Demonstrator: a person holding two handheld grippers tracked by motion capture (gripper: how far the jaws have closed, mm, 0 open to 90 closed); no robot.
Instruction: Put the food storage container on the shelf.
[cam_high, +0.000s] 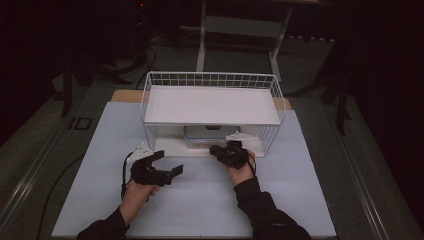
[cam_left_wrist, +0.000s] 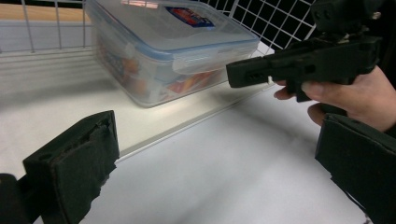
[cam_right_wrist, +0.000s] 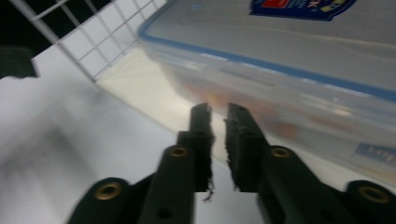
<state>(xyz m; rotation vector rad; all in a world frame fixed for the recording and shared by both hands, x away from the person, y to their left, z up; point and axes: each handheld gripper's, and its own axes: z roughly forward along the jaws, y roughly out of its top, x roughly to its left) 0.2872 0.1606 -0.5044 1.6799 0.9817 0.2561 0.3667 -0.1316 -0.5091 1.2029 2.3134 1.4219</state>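
Food box (cam_right_wrist: 289, 60) just beyond right gripper (cam_right_wrist: 219, 112) fingers, apart

A clear plastic food box (cam_left_wrist: 163, 51) with a blue-rimmed, clipped-on lid sits flat on the lower shelf of a white wire rack (cam_high: 212, 82). Colourful contents show through its walls, and a label sits on the lid.

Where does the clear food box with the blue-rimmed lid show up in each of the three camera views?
High view: the food box sits centre, under the shelf of the white wire rack, mostly shaded.
Left gripper view: upper middle, the food box on the rack's white floor, the right gripper close at its right.
Right gripper view: it spans the upper right, just beyond the jaws.
Shared landmark: the blue and red label on the lid.
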